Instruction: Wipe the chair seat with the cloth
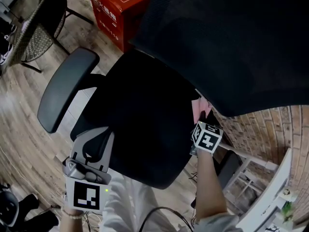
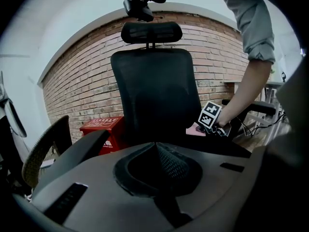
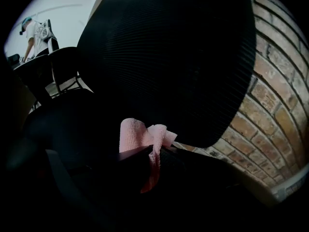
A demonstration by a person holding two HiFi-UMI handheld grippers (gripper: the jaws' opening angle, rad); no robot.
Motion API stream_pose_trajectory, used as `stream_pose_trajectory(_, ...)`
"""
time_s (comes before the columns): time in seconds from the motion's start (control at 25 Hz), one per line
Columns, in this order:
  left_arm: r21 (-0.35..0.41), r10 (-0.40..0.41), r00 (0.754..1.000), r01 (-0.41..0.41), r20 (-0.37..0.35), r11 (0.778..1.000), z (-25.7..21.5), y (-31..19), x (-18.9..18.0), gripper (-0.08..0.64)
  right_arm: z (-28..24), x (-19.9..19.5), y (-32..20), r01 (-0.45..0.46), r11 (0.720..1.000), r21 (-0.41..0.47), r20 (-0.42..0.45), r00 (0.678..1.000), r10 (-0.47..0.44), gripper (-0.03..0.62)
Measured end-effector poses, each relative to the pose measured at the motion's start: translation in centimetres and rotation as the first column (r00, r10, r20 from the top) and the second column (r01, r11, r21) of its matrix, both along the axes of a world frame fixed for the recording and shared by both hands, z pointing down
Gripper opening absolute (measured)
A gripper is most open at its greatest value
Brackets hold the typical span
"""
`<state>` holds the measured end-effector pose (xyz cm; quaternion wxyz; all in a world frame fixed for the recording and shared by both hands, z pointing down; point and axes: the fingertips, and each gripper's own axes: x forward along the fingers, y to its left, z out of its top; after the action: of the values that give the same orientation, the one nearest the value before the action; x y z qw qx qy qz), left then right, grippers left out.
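Observation:
The black office chair's seat [image 1: 140, 124] fills the middle of the head view, with its mesh backrest [image 1: 231, 47] at the upper right. My right gripper [image 1: 202, 122] is at the seat's right rear edge, shut on a pink cloth [image 1: 197, 109] that rests against the seat. In the right gripper view the cloth [image 3: 137, 134] bunches up out of the jaws in front of the backrest [image 3: 169, 57]. My left gripper [image 1: 94, 146] hovers at the seat's front left, shut and holding nothing. The left gripper view shows the backrest [image 2: 154, 95] and the cloth [image 2: 195, 128].
A grey armrest [image 1: 65, 88] juts out left of the seat. A red box [image 1: 118, 6] stands on the wooden floor behind it, and another chair [image 1: 34, 28] at the upper left. A brick wall [image 1: 256, 129] and a white frame [image 1: 270, 192] are at the right.

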<state>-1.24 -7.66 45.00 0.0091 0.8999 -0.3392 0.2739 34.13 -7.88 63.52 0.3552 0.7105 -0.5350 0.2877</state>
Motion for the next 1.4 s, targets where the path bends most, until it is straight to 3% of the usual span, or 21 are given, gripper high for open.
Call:
stream_pose_trajectory(0.16, 0.015, 0.005, 1.000, -0.005, -0.004, 1.000, -0.6, -0.3, -0.2, 0.018, -0.1, 0.0, 0.6, -0.042, 0.999, 0.017, 0.043, 0.998, 0.041, 0.055)
stream_pose_trajectory(0.36, 0.012, -0.008, 1.000, 0.008, -0.007, 1.000, -0.5, -0.3, -1.0, 0.018, 0.1, -2.8, 0.6, -0.009, 1.000, 0.029, 0.089, 0.996, 0.006, 0.055)
stream_pose_trajectory(0.88, 0.000, -0.059, 0.998, 0.059, -0.002, 0.998, 0.0, 1.2, -5.7, 0.018, 1.1, -15.9, 0.7, 0.129, 0.989, 0.066, 0.240, 0.960, -0.141, 0.055)
stream_pose_trajectory(1.12, -0.015, -0.101, 0.995, 0.101, 0.003, 0.995, 0.4, 2.2, -8.5, 0.018, 1.1, -24.6, 1.0, 0.275, 0.957, 0.096, 0.307, 0.906, -0.292, 0.055)
stream_pose_trajectory(1.4, -0.031, -0.131, 0.991, 0.131, 0.006, 0.991, 0.7, 3.0, -10.8, 0.018, 0.5, -35.9, 1.3, 0.447, 0.885, 0.133, 0.376, 0.803, -0.462, 0.055)
